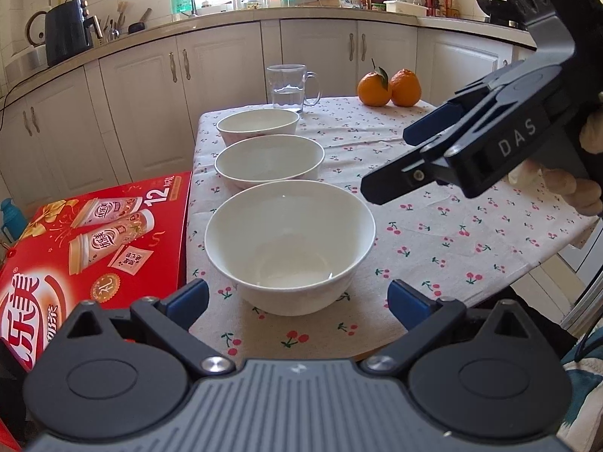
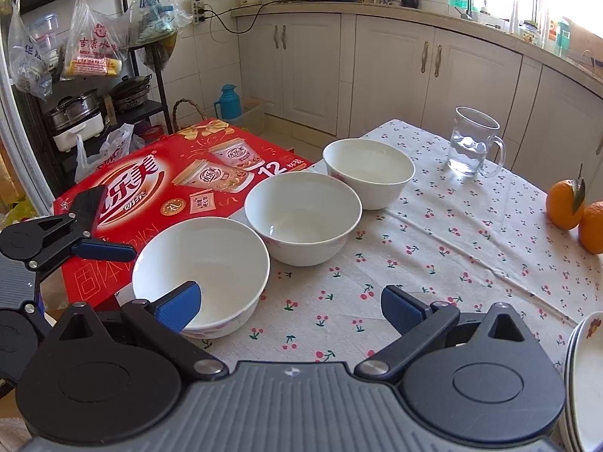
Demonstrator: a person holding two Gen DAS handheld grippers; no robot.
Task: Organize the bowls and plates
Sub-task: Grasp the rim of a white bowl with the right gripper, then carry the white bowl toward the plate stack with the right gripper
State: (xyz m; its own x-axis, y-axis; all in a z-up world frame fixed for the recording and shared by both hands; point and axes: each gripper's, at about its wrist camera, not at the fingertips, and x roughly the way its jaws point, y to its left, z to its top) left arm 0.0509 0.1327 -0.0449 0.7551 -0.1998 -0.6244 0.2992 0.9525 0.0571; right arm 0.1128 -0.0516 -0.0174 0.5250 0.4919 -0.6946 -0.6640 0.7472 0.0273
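white bowls [image 1: 289, 243] in a row on cherry-print cloth [image 1: 433, 233]; left tongs [image 1: 297, 297] wide, right tongs [image 2: 290, 303] wide, both empty

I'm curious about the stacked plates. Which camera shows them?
Only the right wrist view: the stack of plates sits at its lower right edge, cut off by the frame, beside the cherry-print tablecloth. The left wrist view shows none of it, only the three bowls.

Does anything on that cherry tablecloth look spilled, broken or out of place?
Nothing stands out. The three white bowls stand upright in a row, empty and unchipped as far as I can see. The glass mug is upright with its water inside, and the two oranges sit together. No spills on the tablecloth.
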